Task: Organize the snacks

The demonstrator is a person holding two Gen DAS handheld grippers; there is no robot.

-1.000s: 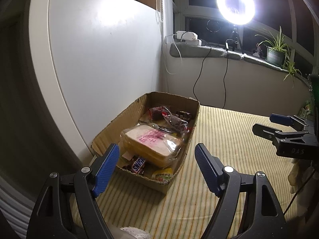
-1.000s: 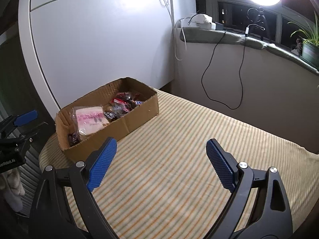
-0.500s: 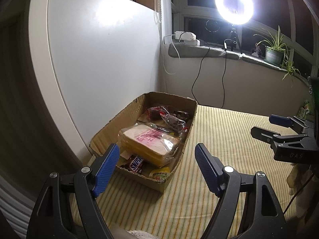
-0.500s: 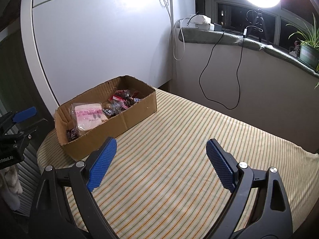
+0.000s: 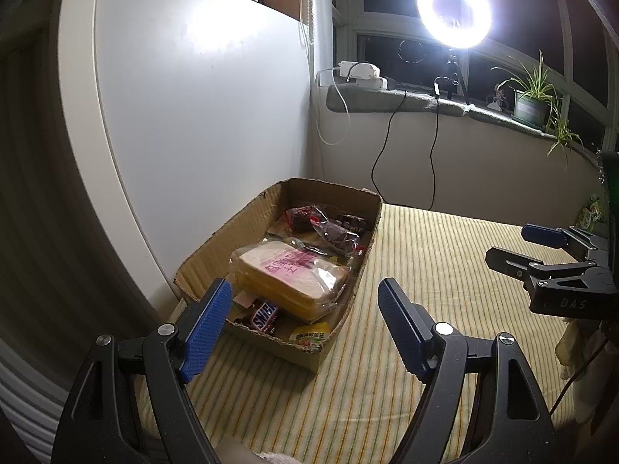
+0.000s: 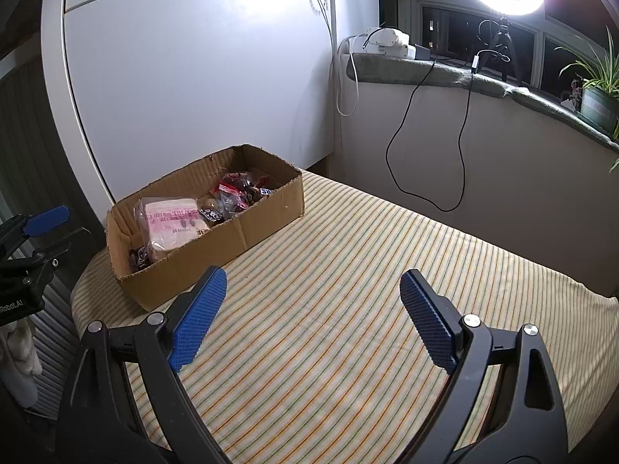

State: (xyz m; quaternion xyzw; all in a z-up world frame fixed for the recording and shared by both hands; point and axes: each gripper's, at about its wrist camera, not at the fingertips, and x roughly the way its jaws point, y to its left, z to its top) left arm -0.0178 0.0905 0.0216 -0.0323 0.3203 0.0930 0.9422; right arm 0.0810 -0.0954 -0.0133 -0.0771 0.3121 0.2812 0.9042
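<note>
Low in the left wrist view, the left tool (image 5: pixel 305 324) hangs with its blue pads spread wide and nothing between them; the left pad overlaps the near left corner of the cardboard box (image 5: pixel 216 247), which sits at centre left of the frame on the striped table (image 5: pixel 425 270). Inside the box, a bagged sandwich loaf (image 5: pixel 290 274) with pink print fills the middle; a Snickers bar (image 5: pixel 263 315) lies at the near end under it, beside a yellow-green packet (image 5: pixel 311 334) against the front wall; dark red-and-clear wrapped snacks (image 5: pixel 325 224) crowd the far end. At the right edge of that frame the right tool (image 5: pixel 549 255) shows from the side, held over the table's far side, well apart from the box.

Seen from the right wrist, the right tool (image 6: pixel 313 309) is likewise wide apart and holds nothing, hovering above bare striped cloth at lower centre; the box (image 6: pixel 216 239) stands left of centre, near the table's left edge, with the loaf (image 6: pixel 170 220) at its near end and the dark snacks (image 6: pixel 240 189) farther back. The left tool (image 6: pixel 35 232) appears at the left edge, beside the box's near corner.

A ring light (image 5: pixel 452 13) glares at upper right above the window ledge (image 5: pixel 387 96); a potted plant (image 5: pixel 532 96) stands on the ledge farther right; a black cable (image 6: pixel 425 147) hangs down the wall below.
</note>
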